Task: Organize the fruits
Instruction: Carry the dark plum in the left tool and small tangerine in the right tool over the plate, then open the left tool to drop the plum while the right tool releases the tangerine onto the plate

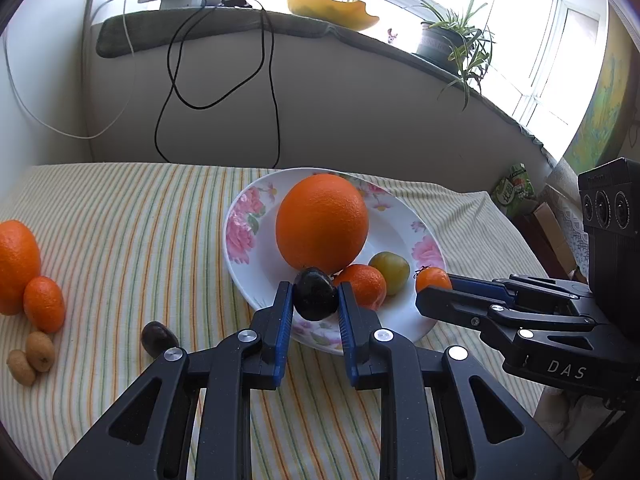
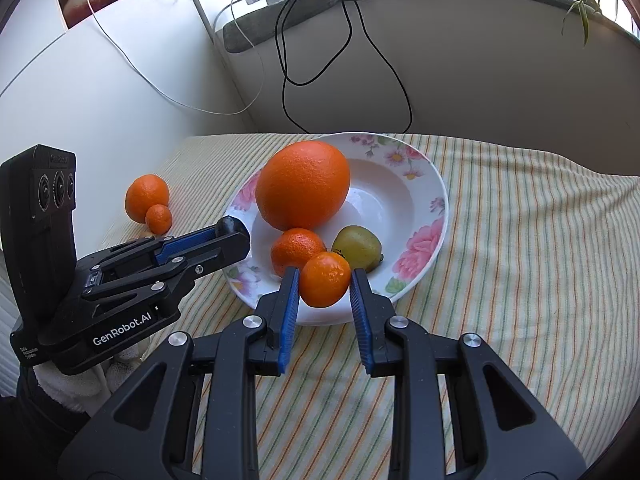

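Left wrist view, plate: the flowered plate point(image 1: 244, 224) sits on the striped surface point(image 1: 120, 208) and already carries a big orange point(image 1: 322, 224), a small orange point(image 1: 364, 284) and a yellow-green fruit point(image 1: 390, 278)

Left wrist view, left tool: the left tool point(image 1: 314, 304) pinches a dark fruit point(image 1: 314, 294) over the near rim of the plate; whether it touches the plate I cannot tell

Left wrist view, right tool: the right tool point(image 1: 434, 284) comes in from the right, pinching a little orange fruit point(image 1: 432, 279) at the plate's right edge

Left wrist view, still out: far left on the surface lie a large orange point(image 1: 16, 264), a smaller orange point(image 1: 44, 304) touching it, two tan fruits point(image 1: 32, 356), and another dark fruit point(image 1: 160, 338) just left of the left tool

Right wrist view, right tool: the tool point(image 2: 325, 286) grips the little orange fruit point(image 2: 325, 279) above the plate's near rim point(image 2: 416, 264), just beside the small orange point(image 2: 296, 250)

Right wrist view, left tool: it point(image 2: 232, 228) holds the dark fruit point(image 2: 230, 224) at the plate's left edge

Progress: my judgement, about halfway; three fruits plated, two about to be set down, five waiting on the surface
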Tool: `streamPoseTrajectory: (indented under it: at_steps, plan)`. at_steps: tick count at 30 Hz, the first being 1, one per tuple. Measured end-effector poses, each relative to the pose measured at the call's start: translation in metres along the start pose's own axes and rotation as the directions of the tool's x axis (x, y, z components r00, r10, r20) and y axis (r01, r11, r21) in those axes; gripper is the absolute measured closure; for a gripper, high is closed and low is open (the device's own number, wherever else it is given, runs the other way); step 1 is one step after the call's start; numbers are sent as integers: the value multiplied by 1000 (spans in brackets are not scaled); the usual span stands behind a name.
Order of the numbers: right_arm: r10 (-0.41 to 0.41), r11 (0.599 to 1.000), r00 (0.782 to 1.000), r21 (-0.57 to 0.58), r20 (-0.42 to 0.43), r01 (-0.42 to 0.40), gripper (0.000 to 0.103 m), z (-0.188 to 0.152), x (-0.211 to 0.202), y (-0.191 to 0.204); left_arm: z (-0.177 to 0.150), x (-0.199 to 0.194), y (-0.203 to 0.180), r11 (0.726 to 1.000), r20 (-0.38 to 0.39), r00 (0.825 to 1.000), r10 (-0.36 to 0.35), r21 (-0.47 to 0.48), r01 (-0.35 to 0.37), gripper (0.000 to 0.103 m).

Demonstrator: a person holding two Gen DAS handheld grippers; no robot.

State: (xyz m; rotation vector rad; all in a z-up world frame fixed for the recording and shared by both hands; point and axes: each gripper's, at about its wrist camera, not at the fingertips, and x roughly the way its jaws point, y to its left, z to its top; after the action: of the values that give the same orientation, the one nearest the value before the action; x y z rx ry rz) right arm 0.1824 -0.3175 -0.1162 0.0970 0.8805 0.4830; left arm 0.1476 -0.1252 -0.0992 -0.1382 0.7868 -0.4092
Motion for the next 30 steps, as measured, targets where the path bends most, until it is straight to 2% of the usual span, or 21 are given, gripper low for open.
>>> streamPoseTrajectory:
  at_steps: [6,8,10,12,13,14,24,27,30]
  plan:
    - [-9,1000,1000,-10,2,9,76,1,2,1,-1,0,-1,1000,-3,1000,6,0,-6,82]
    - [-16,1000,1000,-16,5,16,76,1,2,1,-1,0,-1,1000,0,1000,7,2,-7,74]
    - [-26,999,1000,-18,6,27,74,1,2,1,0,-1,-1,1000,5,1000,7,0,-7,62]
    - [-30,999,999,-13,16,30,54,2,1,0,0,-3,-2,1000,8,1000,11,6,-11,60]
    - [-36,999,999,-12,27,36,41,2,-1,-1,0,-3,-2,1000,10,1000,16,9,-16,60]
    - [-41,999,998,-11,37,41,37,2,-3,-1,0,-3,-2,1000,10,1000,18,10,-18,60]
    - [-43,999,998,22,45,42,37,5,-7,-7,-2,-6,1,1000,6,1000,21,2,-21,60]
    - [-45,999,998,22,46,44,37,5,-9,-6,-3,-9,2,1000,9,1000,21,-2,-21,52]
    - [-47,999,998,19,46,46,37,5,-10,-3,-4,-13,2,1000,14,1000,23,-7,-23,52]
